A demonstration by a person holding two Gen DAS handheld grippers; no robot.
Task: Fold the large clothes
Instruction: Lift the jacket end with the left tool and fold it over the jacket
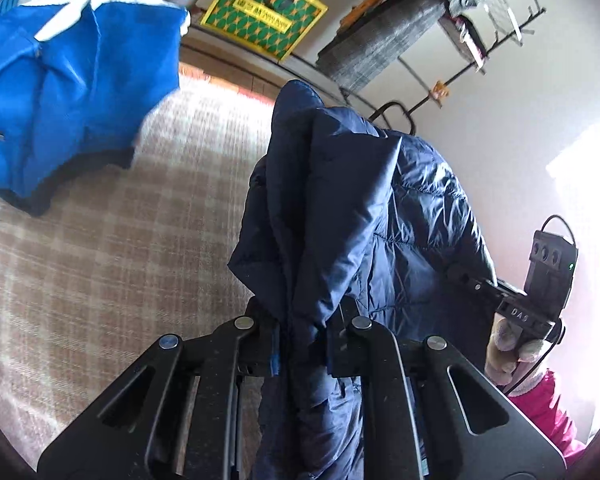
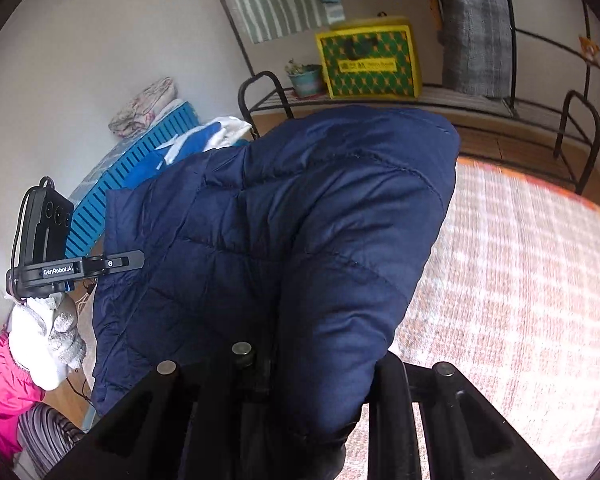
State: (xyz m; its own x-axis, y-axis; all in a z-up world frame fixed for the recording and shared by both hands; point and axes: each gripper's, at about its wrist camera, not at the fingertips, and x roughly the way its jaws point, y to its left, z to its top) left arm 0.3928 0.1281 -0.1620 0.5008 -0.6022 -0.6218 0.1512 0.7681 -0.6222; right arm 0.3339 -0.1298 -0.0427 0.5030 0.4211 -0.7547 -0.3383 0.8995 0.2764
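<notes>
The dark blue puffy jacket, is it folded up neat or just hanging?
Hanging, not folded. The dark blue puffy jacket droops bunched and creased from the left tool and right tool, above the checked blanket.

yellow-green patterned box far, on black metal rack | small potted plant just left of box | blue slatted crate far left | plaid bed cover near | grey blanket draped far right

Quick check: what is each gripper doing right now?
Left gripper: fingers closed on the navy puffer jacket.
Right gripper: fingers closed on the same jacket.
</notes>
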